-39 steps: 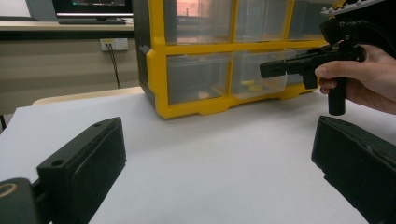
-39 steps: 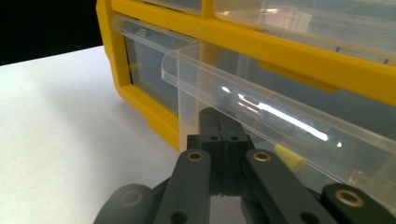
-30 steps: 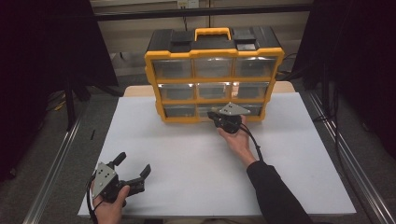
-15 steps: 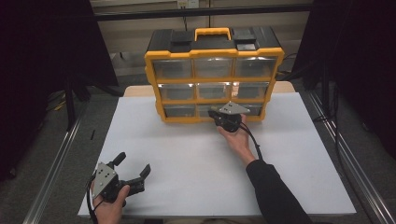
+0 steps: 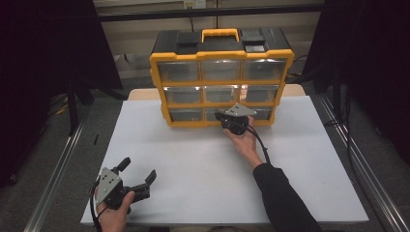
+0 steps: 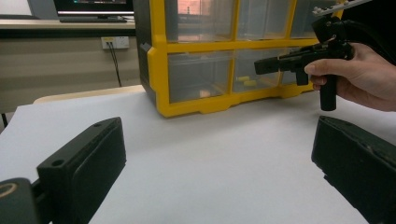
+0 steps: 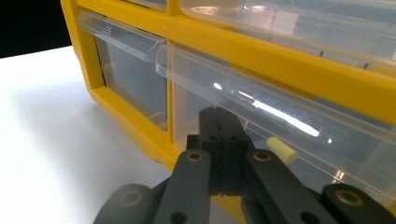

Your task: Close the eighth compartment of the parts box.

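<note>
Nothing has shifted since the earlier frame. Our right gripper [image 7: 218, 122], jaws pressed together on nothing, sits at the bottom middle drawer [image 7: 261, 135] of the far organizer [image 5: 221, 77]. Left gripper [image 5: 138, 176] waits near-left, gaping, unladen. Pushing could slip off that clear handle.

The right gripper [image 5: 223, 116] is covering part of the bottom middle drawer [image 5: 218, 114]; whether its closed tips are touching it is staying unclear.

Likely a lab or workshop test bench: a white-topped table [image 5: 208, 159] between metal frame rails [image 5: 53, 179], black curtains [image 5: 48, 58] on both sides, a yellow plastic drawer organiser with clear compartments [image 5: 220, 77], and a wall socket [image 6: 114, 43].
</note>
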`<action>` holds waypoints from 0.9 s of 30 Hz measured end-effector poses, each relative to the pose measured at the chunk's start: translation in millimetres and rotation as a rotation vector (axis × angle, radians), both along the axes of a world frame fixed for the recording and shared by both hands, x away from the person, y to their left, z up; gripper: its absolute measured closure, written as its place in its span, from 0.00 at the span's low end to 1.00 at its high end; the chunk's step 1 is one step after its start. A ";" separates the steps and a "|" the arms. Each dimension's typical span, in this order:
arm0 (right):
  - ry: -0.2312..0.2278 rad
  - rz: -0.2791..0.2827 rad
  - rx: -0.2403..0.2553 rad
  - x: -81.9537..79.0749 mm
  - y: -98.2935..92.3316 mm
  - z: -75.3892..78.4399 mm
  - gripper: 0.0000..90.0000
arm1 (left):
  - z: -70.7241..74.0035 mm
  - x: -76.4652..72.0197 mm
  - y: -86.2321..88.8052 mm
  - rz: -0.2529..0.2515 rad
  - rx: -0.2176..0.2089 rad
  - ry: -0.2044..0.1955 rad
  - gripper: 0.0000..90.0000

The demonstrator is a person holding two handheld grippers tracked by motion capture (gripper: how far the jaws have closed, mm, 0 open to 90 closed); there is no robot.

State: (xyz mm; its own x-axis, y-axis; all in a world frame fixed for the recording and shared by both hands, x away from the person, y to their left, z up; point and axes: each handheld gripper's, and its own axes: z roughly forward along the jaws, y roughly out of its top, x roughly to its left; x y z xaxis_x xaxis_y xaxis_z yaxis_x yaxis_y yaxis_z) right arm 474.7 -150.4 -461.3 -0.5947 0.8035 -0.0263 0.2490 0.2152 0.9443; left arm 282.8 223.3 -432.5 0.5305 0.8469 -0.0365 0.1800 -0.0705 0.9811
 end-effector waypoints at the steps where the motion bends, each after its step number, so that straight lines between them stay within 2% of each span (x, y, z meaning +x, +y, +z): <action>1: 0.000 -0.005 0.001 0.8 -0.5 -0.4 1.00 | 0.0 0.3 -0.8 0.003 -0.007 -0.001 0.03; 5: 0.006 -0.009 0.013 4.8 -4.5 -3.8 1.00 | -1.2 1.6 -1.7 0.005 -0.005 0.009 0.03; 12: 0.014 -0.009 0.004 4.5 -4.5 -5.5 1.00 | -1.6 2.4 -2.1 0.009 0.001 0.011 0.03; 15: 0.027 -0.005 0.036 3.1 -7.7 -3.2 0.98 | -1.8 2.0 -1.7 0.012 -0.004 0.010 0.03; 17: 0.033 0.004 0.038 1.2 -10.5 -0.4 0.97 | -1.7 2.0 -1.3 0.014 -0.003 0.007 0.03; 23: 0.050 0.020 0.034 -6.2 -16.7 2.3 0.89 | -1.9 2.2 -1.8 0.007 0.007 0.007 0.03; 27: 0.057 0.023 0.043 -12.5 -20.0 2.1 0.79 | -2.1 1.9 -1.7 0.005 -0.001 0.007 0.03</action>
